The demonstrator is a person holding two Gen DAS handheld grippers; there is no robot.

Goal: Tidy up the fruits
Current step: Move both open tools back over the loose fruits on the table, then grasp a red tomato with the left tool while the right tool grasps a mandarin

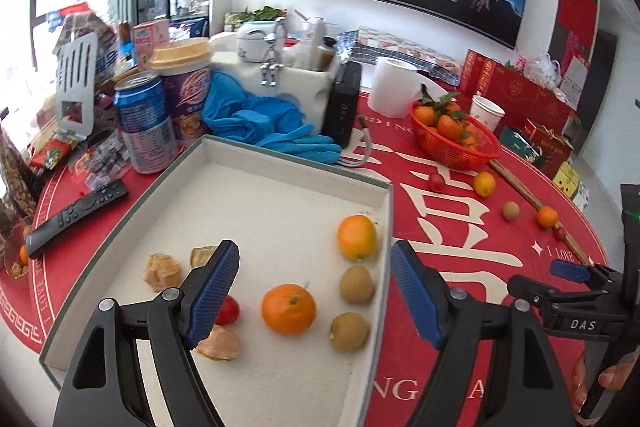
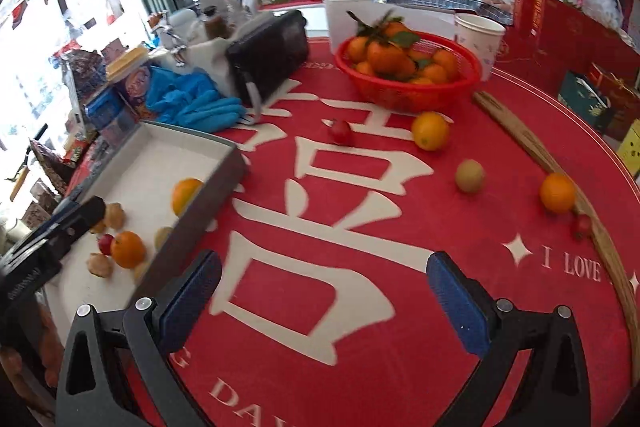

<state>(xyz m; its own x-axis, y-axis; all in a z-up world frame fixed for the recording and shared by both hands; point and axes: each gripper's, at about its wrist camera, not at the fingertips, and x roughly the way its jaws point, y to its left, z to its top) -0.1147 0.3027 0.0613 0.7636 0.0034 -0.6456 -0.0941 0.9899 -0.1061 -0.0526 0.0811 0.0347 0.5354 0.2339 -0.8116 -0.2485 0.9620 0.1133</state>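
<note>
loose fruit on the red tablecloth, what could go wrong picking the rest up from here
1. The loose fruits, like the yellow orange and the greenish fruit, are round and lie free on the red tablecloth; a nudge from the open right gripper could roll them away.
2. The small red fruit lies against the wooden stick, which may block the fingers.
</note>
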